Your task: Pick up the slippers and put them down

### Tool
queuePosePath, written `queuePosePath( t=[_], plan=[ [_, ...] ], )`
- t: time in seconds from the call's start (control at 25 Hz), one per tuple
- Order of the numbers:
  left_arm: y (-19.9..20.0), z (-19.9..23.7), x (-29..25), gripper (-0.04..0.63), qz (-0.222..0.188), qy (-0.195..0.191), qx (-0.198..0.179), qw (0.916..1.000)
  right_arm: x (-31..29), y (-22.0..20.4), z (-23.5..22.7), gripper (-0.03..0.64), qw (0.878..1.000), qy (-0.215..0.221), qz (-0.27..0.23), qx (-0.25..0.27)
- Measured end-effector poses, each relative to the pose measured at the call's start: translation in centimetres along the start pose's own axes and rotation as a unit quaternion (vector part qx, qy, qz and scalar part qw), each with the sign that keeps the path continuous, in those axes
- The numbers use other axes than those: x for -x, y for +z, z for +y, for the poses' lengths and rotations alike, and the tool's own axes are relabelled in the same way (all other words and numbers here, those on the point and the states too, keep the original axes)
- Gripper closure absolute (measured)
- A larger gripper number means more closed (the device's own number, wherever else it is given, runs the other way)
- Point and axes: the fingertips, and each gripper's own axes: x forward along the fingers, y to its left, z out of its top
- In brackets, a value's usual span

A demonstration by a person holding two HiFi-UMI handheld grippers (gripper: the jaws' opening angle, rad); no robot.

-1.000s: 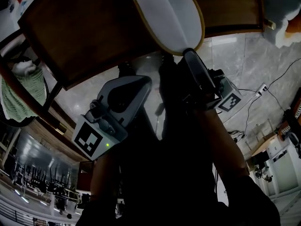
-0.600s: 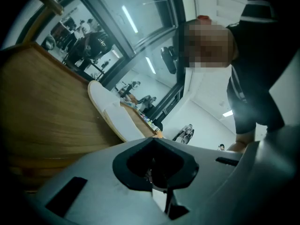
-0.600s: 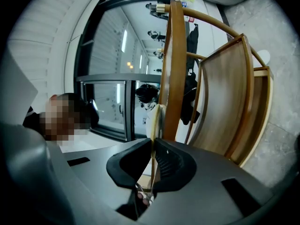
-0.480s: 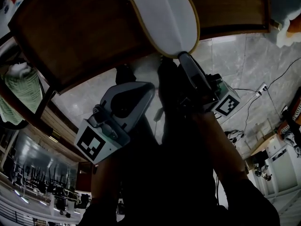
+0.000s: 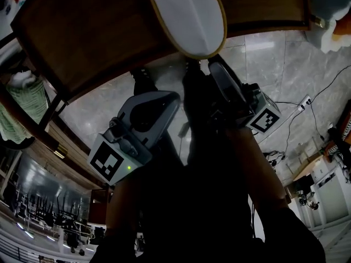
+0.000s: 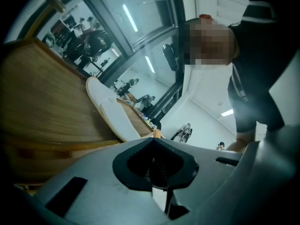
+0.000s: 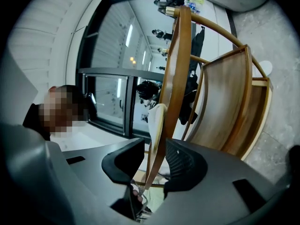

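Observation:
A white slipper with a tan rim lies sole-up on the wooden chair seat, its rounded end at the seat's near edge. My right gripper is just below that end and apart from it. Its jaws have just been opening. In the right gripper view the seat's edge runs between the right gripper jaws untouched, with the slipper beyond. My left gripper hangs lower left, shut and empty. The left gripper view shows the slipper on the seat past the left gripper.
A grey marble floor lies below the chair. A green cloth hangs on a rack at the left. Cables run across the floor at the right. A second wooden chair stands beyond the first.
The right jaws have opened and let go of the slipper's end, which now rests on the seat a little apart from them. Both grippers have sunk slightly.

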Motion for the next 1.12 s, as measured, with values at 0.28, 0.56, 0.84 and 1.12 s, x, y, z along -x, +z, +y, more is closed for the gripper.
queuePosePath(
  t=[0.28, 0.56, 0.84, 1.12],
  plan=[
    [4.9, -3.8, 0.3, 0.586, -0.003, -0.019, -0.045, 0.9988, 3.7, 2.5, 7.3, 0.502, 0.992, -0.009, 0.036, 0.118],
    [15.1, -8.5, 1.5, 0.584, -0.029, -0.035, -0.13, 0.9905, -1.0, 4.1, 23.1, 0.53, 0.898, 0.1, 0.105, 0.416],
    [22.7, -18.2, 7.1, 0.585, -0.042, -0.037, -0.201, 0.9779, -1.4, 0.4, 38.9, 0.552, 0.832, 0.202, 0.127, 0.501],
    [27.0, -20.7, 11.8, 0.586, -0.075, -0.006, -0.264, 0.9615, -2.9, -2.4, 46.1, 0.571, 0.799, 0.277, 0.118, 0.52]
  ],
)
